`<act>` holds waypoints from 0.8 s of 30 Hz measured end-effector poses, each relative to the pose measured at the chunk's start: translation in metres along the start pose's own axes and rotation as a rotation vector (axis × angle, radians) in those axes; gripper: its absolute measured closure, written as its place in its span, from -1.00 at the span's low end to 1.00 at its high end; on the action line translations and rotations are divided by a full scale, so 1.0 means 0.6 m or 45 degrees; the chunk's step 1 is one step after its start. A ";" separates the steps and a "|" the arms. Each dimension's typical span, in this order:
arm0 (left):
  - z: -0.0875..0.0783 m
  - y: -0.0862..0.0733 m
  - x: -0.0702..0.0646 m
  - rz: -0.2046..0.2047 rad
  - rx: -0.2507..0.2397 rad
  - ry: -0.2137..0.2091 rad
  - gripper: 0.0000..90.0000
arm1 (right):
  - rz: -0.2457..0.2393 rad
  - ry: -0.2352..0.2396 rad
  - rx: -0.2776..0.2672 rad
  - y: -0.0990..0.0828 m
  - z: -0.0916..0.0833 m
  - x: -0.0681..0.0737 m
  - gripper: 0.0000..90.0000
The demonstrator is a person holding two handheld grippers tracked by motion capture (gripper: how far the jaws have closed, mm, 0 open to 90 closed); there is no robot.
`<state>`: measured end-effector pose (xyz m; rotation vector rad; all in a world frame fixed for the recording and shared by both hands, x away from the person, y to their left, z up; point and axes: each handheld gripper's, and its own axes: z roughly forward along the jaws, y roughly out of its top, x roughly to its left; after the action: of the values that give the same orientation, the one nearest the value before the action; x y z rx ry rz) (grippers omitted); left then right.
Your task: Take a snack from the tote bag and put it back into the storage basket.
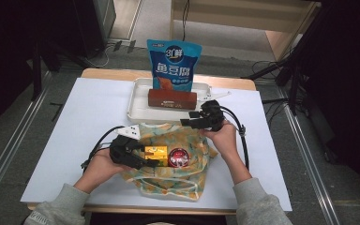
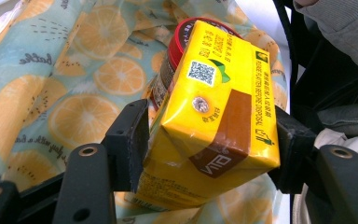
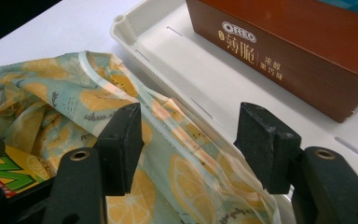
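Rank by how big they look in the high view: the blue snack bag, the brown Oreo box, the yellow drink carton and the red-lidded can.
1. Blue snack bag
2. Brown Oreo box
3. Yellow drink carton, partly hidden by jaws, and red-lidded can: too alike to rank.

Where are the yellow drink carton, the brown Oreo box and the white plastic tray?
yellow drink carton [image 2: 214, 116]: left gripper view, its top face.
brown Oreo box [image 3: 284, 60]: right gripper view, its printed long side.
white plastic tray [image 1: 138, 101]: high view, bare floor at its left end.
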<state>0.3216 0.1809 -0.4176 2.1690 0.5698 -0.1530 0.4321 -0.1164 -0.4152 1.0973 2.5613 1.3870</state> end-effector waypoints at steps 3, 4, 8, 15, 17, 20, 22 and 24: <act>-0.001 0.002 -0.003 0.013 0.026 0.012 -0.07 | 0.000 -0.002 0.001 0.000 0.001 0.000 -0.07; -0.001 0.002 -0.004 0.014 0.028 0.013 -0.06 | 0.003 -0.004 0.003 -0.001 0.001 0.000 -0.07; -0.003 0.007 -0.006 0.042 0.052 0.031 0.00 | 0.000 -0.005 0.004 -0.001 0.001 0.002 -0.07; -0.015 0.008 0.001 -0.001 0.043 0.039 0.11 | -0.005 -0.007 0.004 -0.001 0.002 0.002 -0.07; -0.016 0.009 0.001 -0.006 0.041 0.047 0.12 | -0.006 -0.005 0.003 -0.001 0.002 0.001 -0.07; -0.020 0.010 0.002 -0.009 0.043 0.057 0.12 | -0.005 -0.005 0.004 -0.001 0.001 0.002 -0.07; -0.023 0.011 0.005 -0.025 0.047 0.052 0.12 | -0.007 -0.002 -0.004 0.000 0.000 0.002 -0.07; -0.027 0.012 0.006 -0.040 0.047 0.052 0.13 | -0.009 0.004 -0.010 0.001 -0.002 0.002 -0.08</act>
<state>0.3266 0.1909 -0.4031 2.2038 0.6287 -0.1371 0.4313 -0.1166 -0.4139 1.0841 2.5571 1.3974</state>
